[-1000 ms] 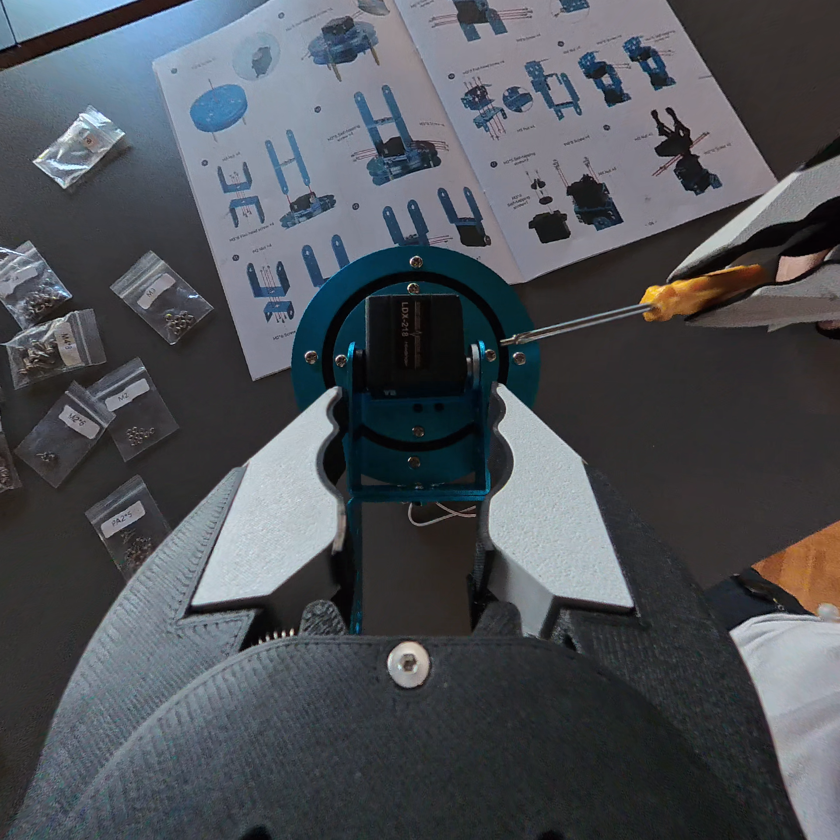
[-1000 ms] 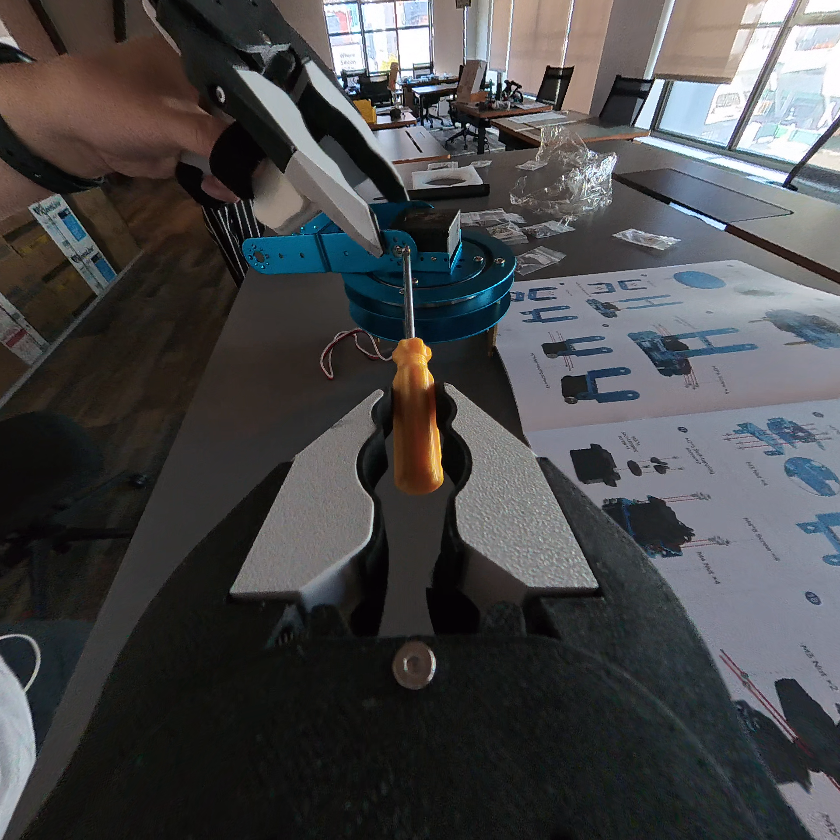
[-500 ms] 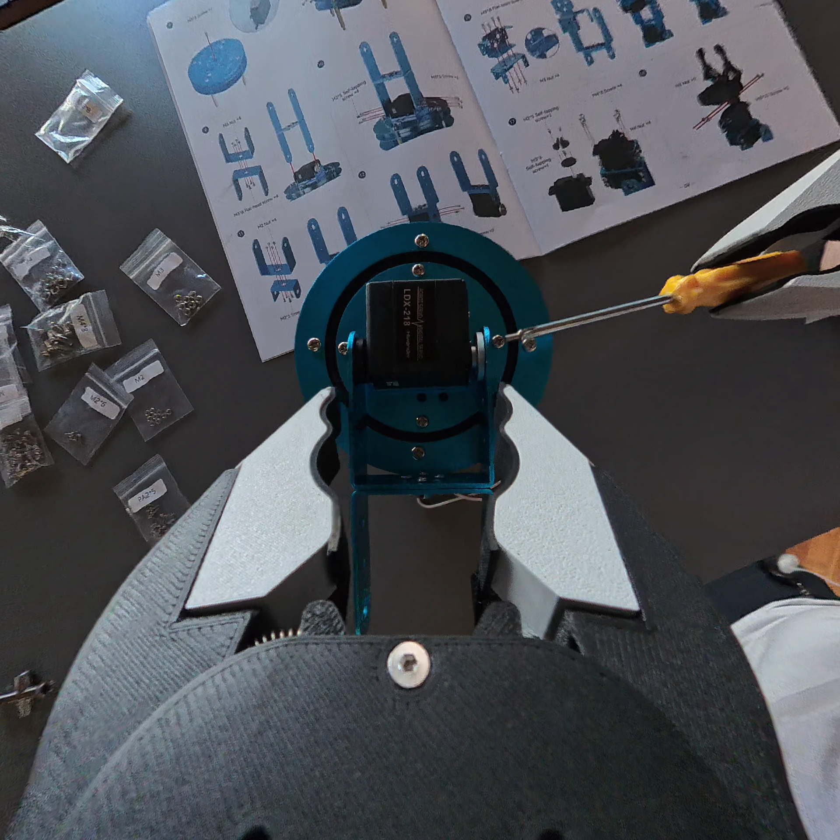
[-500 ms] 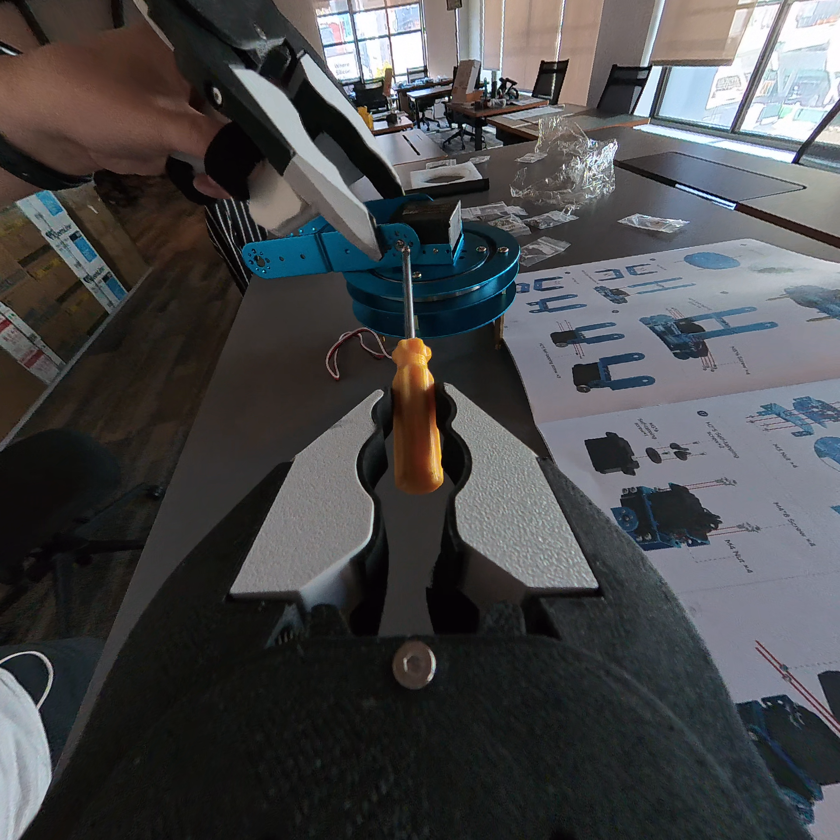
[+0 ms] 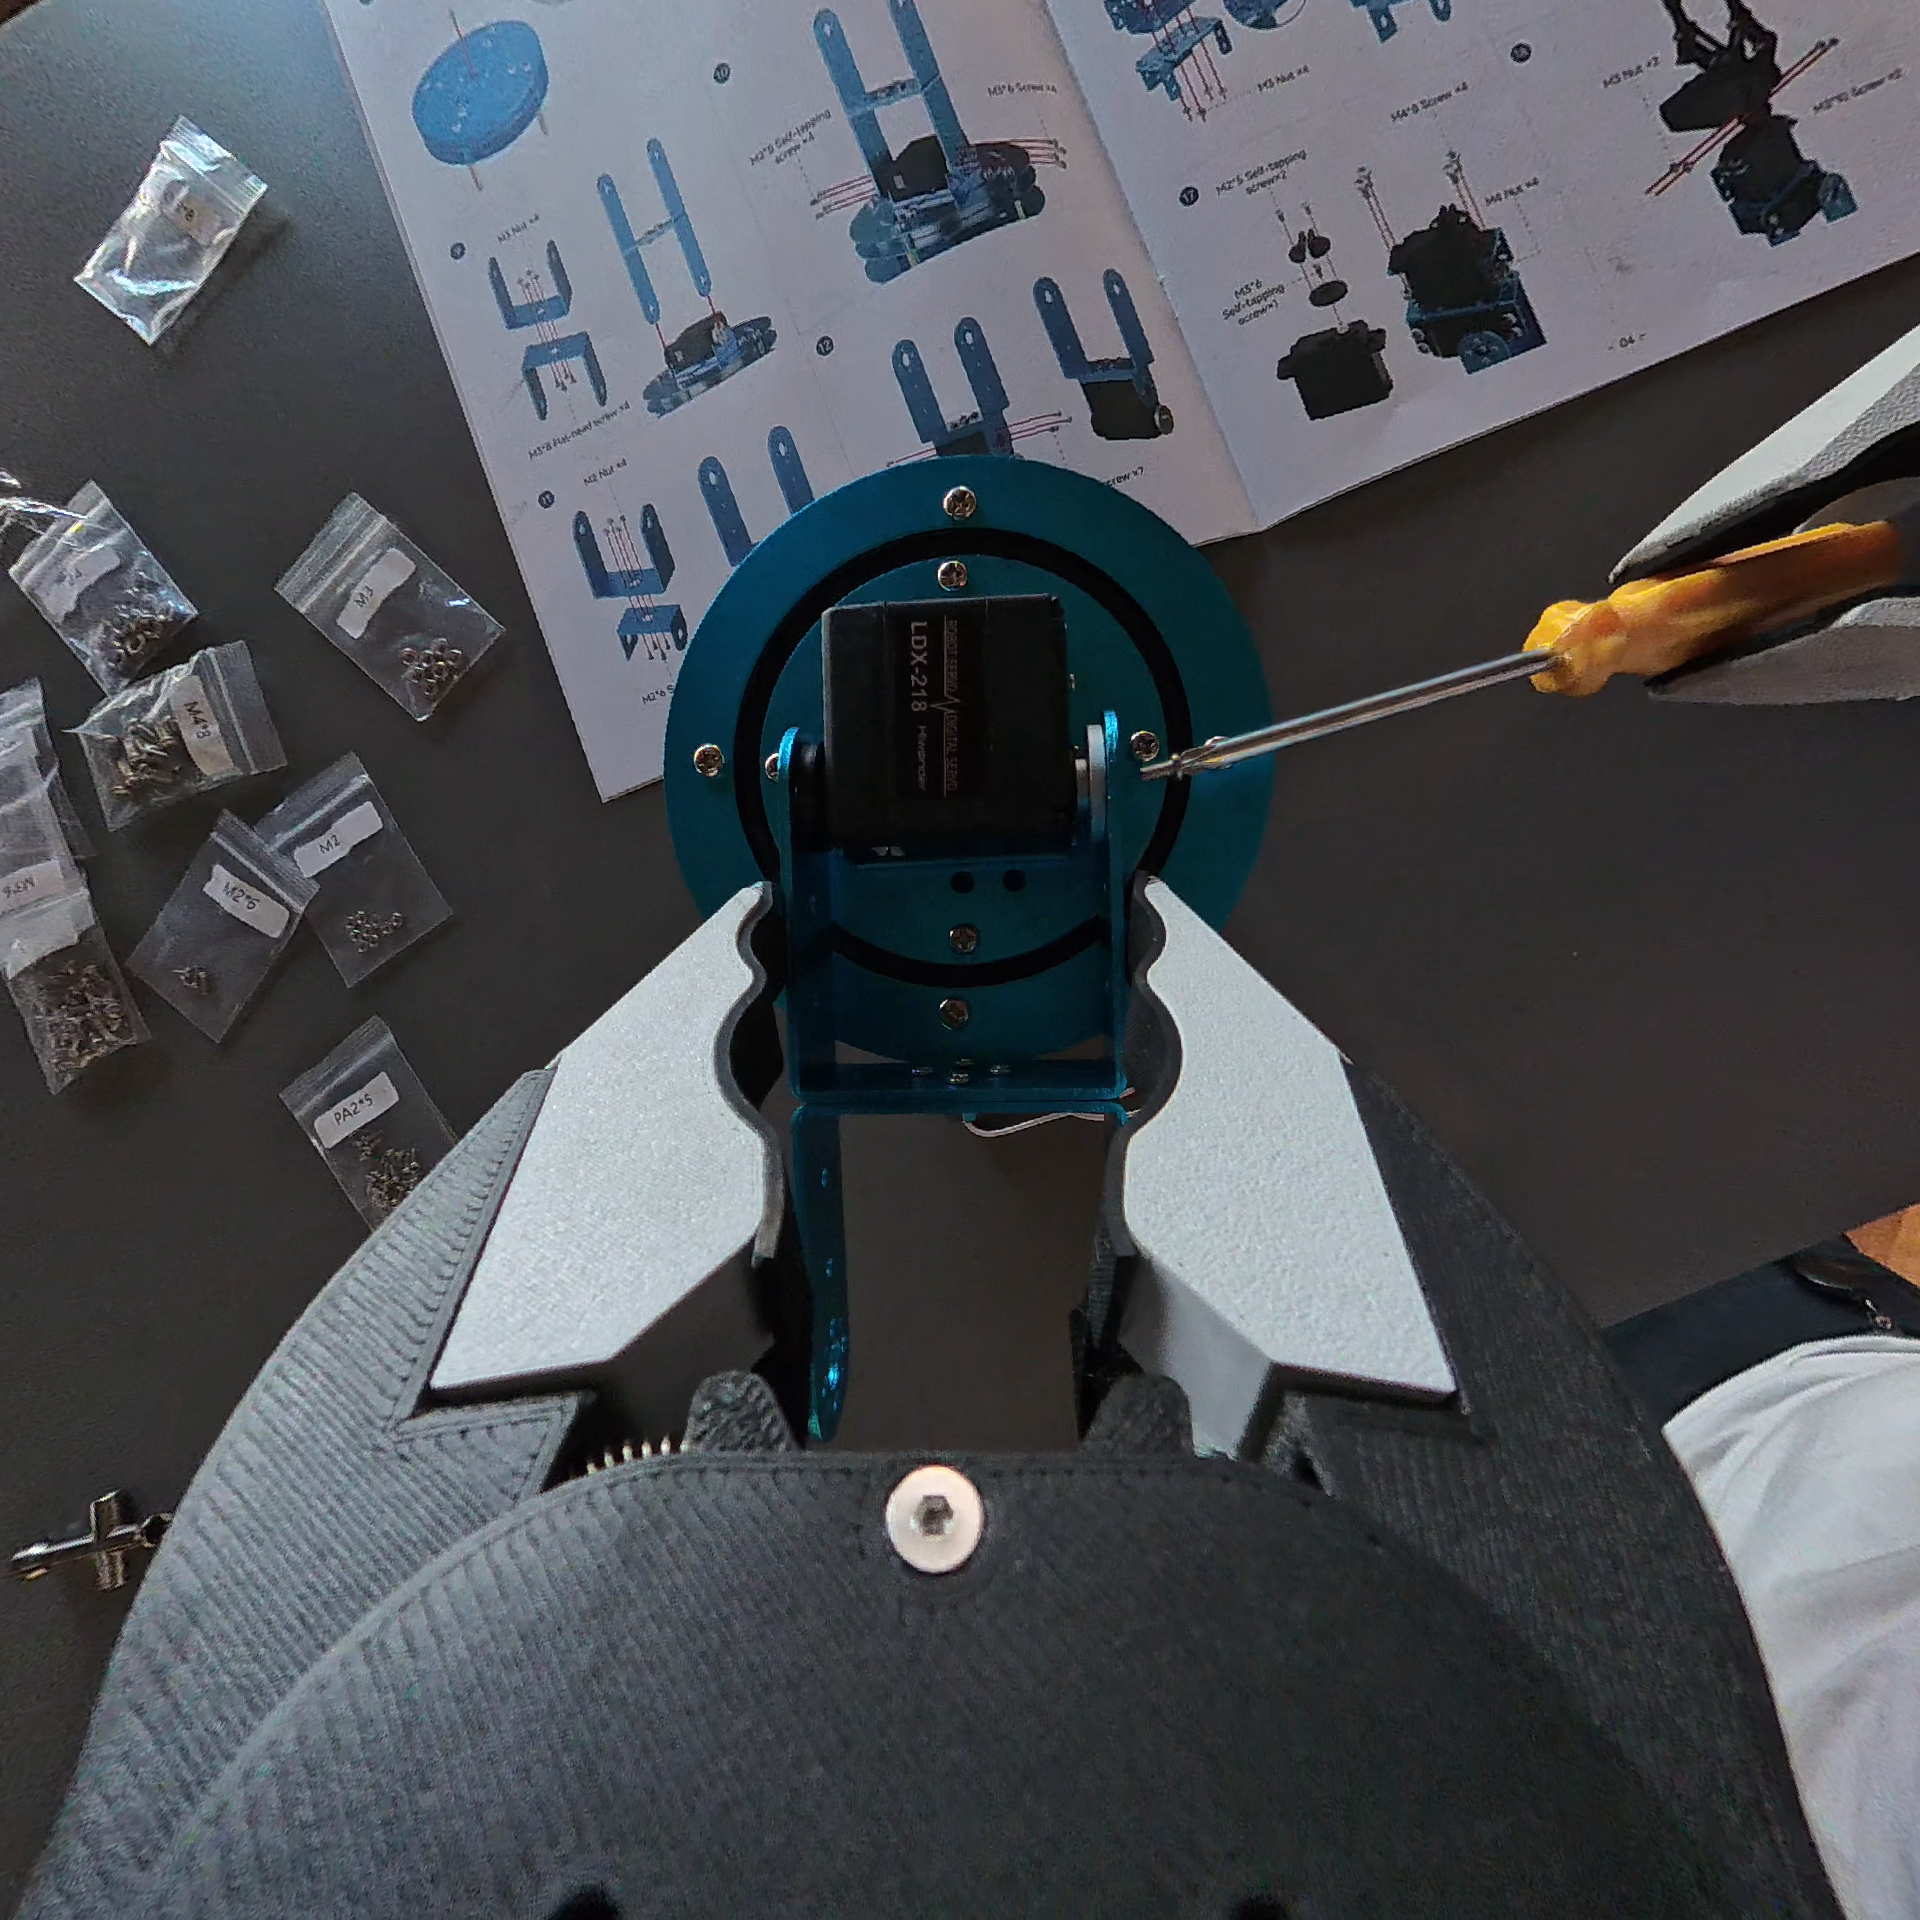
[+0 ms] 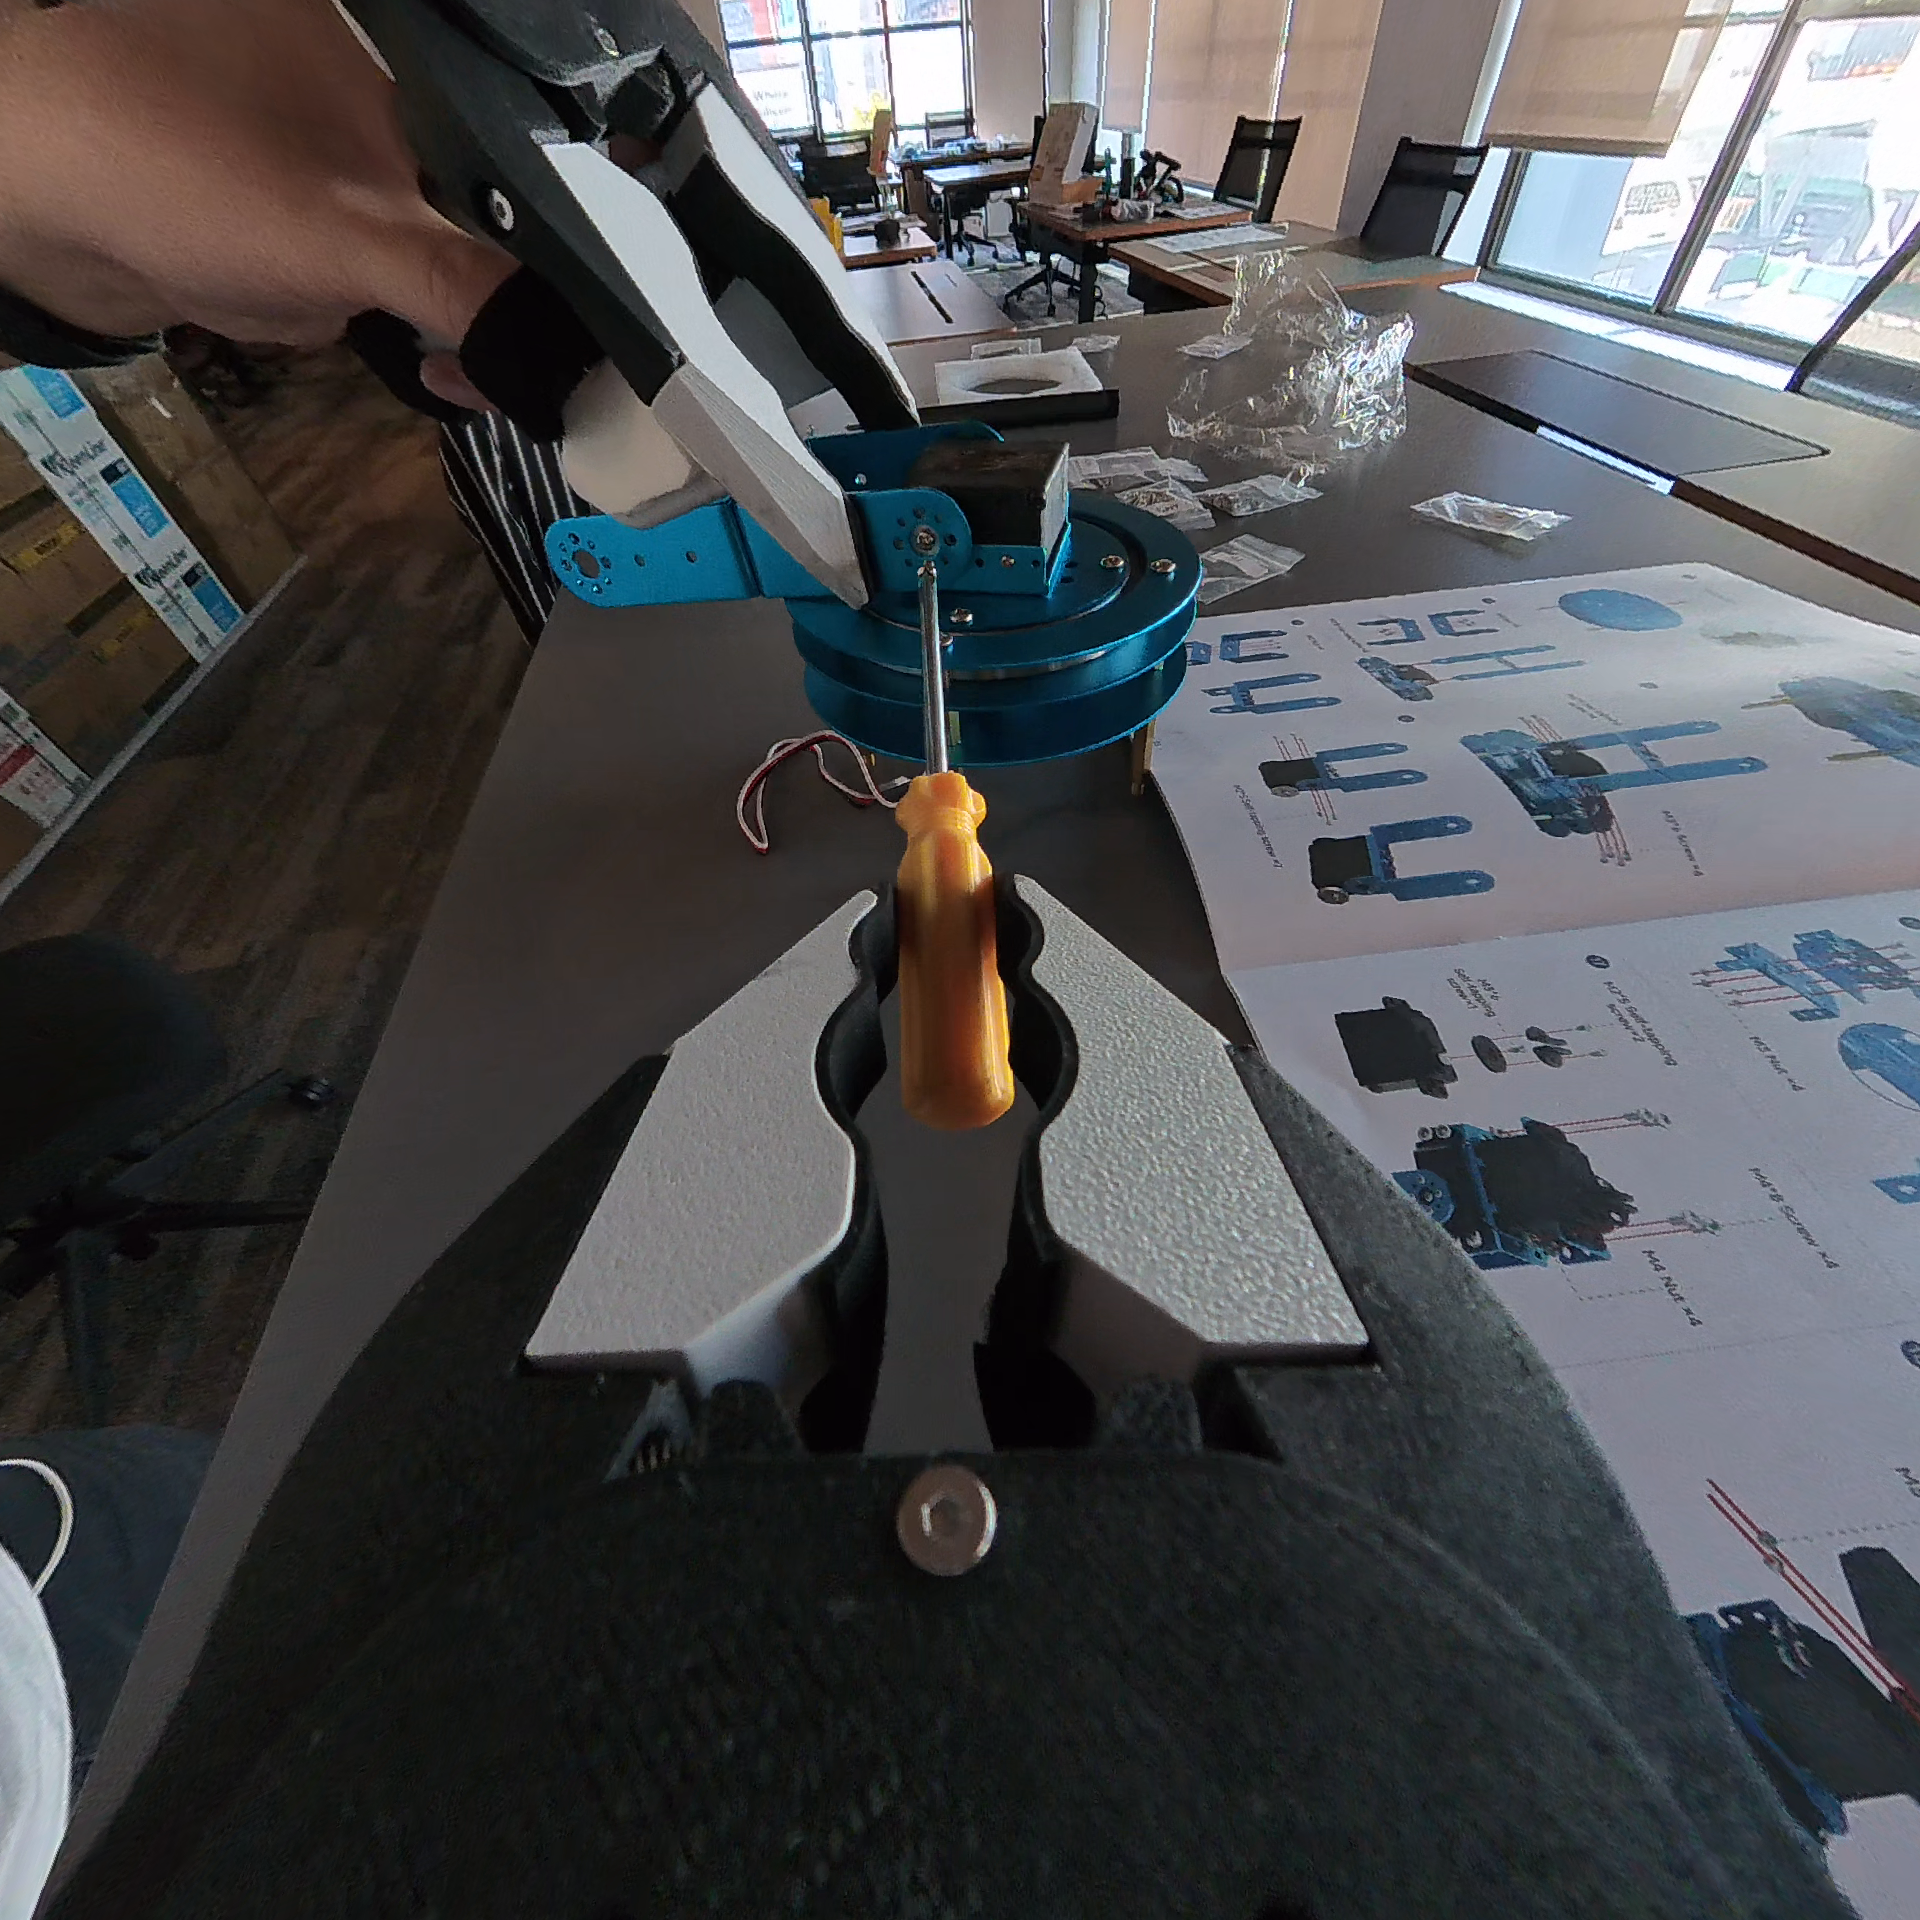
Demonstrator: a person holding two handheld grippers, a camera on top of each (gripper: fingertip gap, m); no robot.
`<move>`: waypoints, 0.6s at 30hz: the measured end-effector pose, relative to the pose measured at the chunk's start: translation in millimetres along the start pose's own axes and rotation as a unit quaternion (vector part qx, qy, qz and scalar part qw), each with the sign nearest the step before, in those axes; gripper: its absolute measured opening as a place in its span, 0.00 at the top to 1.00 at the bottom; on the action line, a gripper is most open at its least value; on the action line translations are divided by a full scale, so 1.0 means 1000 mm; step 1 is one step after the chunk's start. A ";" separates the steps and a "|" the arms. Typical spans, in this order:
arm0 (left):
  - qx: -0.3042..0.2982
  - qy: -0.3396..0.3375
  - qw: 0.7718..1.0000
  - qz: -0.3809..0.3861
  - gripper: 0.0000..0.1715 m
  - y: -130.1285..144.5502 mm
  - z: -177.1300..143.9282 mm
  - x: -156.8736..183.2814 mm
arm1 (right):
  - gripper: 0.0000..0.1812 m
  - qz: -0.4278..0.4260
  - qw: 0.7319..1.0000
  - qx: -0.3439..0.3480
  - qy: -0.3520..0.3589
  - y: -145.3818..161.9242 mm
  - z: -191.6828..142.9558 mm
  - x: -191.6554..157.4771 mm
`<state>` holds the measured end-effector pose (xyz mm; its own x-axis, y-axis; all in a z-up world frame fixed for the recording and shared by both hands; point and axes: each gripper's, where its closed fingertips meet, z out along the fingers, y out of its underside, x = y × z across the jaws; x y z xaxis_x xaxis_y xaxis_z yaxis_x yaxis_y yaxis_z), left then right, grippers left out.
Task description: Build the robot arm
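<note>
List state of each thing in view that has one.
left claw: shut on blue bracket
right claw: shut on screwdriver, tip at a bracket screw
servo: seated in bracket
round blue base: standing on table
manual: open, flat
screw bags: closed, lying flat

The blue bracket (image 5: 951,1081) and round blue base (image 5: 1226,831) look like anodised metal with a satin sheen, studded with shiny steel screws. The servo (image 5: 945,717) between the bracket arms is matt black plastic. The screwdriver (image 6: 951,977) has a glossy translucent orange plastic handle and a bright polished metal shaft. Both grippers' fingers (image 5: 623,1174) are pale grey with a fine grainy texture, set in ribbed black printed plastic. The desk (image 5: 1507,987) is smooth, matt dark grey; the manual (image 5: 935,239) is white paper; the far-left bags (image 5: 390,613) are clear, glossy plastic.
</note>
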<state>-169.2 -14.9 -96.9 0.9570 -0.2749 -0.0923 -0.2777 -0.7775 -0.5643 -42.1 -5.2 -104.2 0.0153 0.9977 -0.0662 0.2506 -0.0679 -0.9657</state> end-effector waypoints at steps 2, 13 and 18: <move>-0.001 0.001 1.000 0.001 0.62 0.000 0.000 0.000 | 0.90 -0.002 1.000 -0.004 0.001 0.001 0.001 0.000; 0.005 0.003 1.000 0.004 0.62 0.000 0.000 0.000 | 0.91 -0.004 1.000 -0.007 0.000 0.000 0.003 0.000; 0.006 0.003 1.000 0.005 0.62 0.000 0.000 0.000 | 0.90 -0.005 1.000 -0.008 -0.002 0.001 0.004 -0.001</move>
<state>-169.0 -15.3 -96.7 0.9536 -0.2864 -0.0930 -0.2865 -0.7679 -0.5729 -46.0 -6.1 -105.9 0.0099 0.9982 -0.0583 0.2669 -0.0589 -0.9619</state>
